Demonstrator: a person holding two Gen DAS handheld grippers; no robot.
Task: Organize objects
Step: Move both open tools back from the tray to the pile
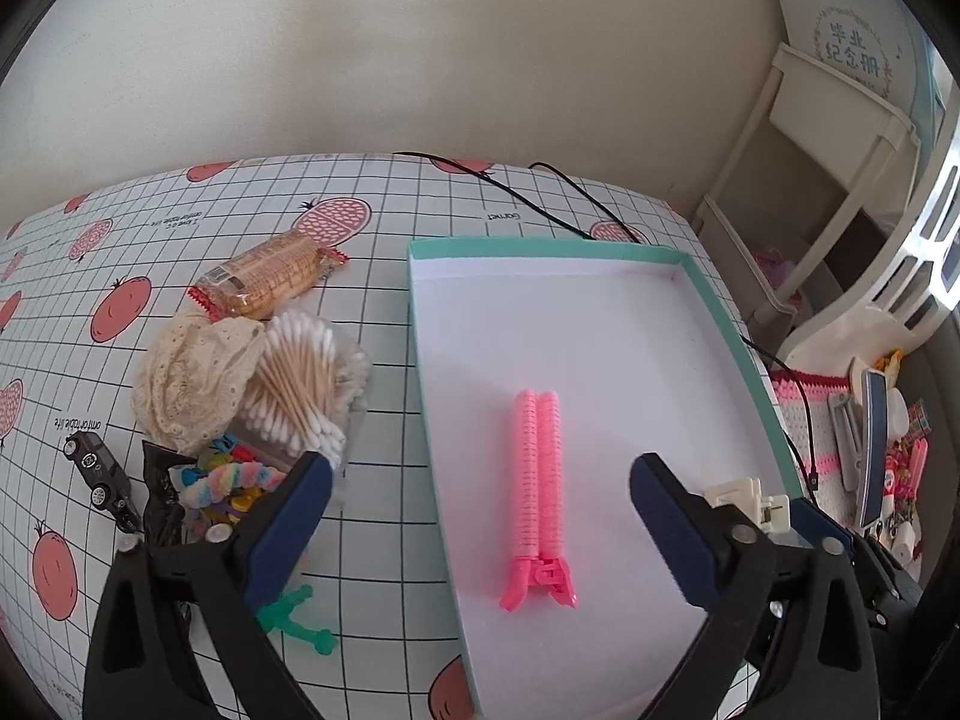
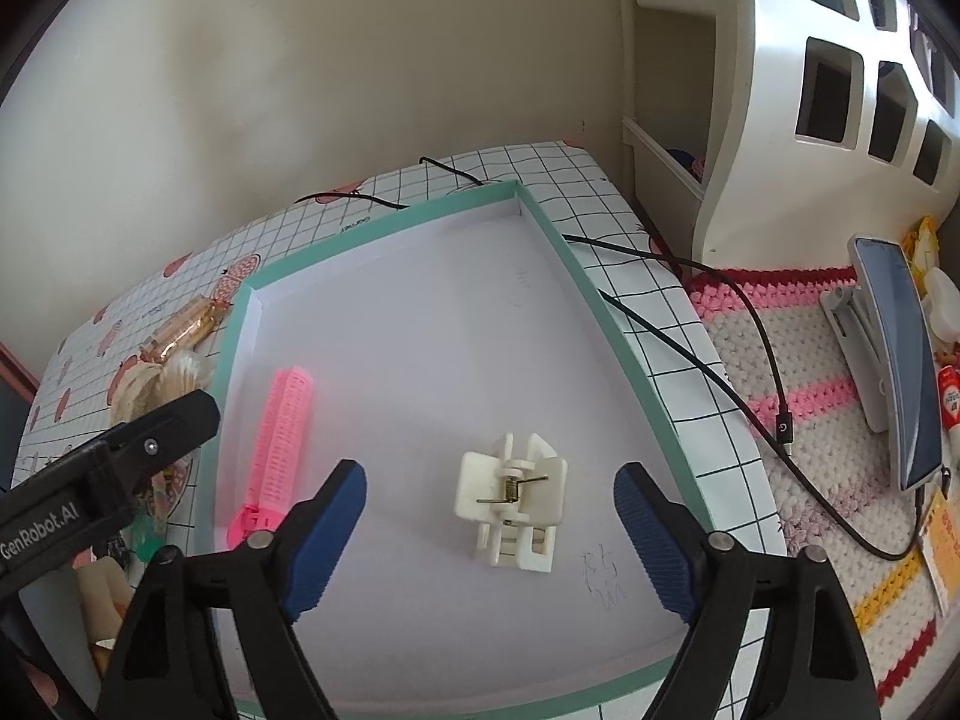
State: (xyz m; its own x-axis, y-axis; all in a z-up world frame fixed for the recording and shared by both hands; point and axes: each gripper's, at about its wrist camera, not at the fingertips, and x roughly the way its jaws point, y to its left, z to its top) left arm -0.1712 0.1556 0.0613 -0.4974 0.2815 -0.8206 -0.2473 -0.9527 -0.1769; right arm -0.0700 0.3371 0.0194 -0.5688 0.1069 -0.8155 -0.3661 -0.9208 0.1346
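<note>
Over on the left there's still a pile on the table: cotton swabs (image 1: 297, 384), a lacy cloth (image 1: 192, 378), a toy car (image 1: 102, 474). Left gripper (image 1: 480, 480) hangs wide open over the pink hair clip (image 1: 537, 492) lying loose in the teal-rimmed box (image 1: 738, 324). Right gripper (image 2: 489, 507) is gaping too, with the white clip (image 2: 516, 504) lying free below it. I'd lift straight up before swinging to the pile. The colourful bits behind the left finger are hard to make out.

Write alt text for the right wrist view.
Open right claw hovers over a cream plastic hair clip lying in a shallow teal-rimmed white box, beside a pink ribbed hair roller. The left claw's black arm enters at left.
</note>
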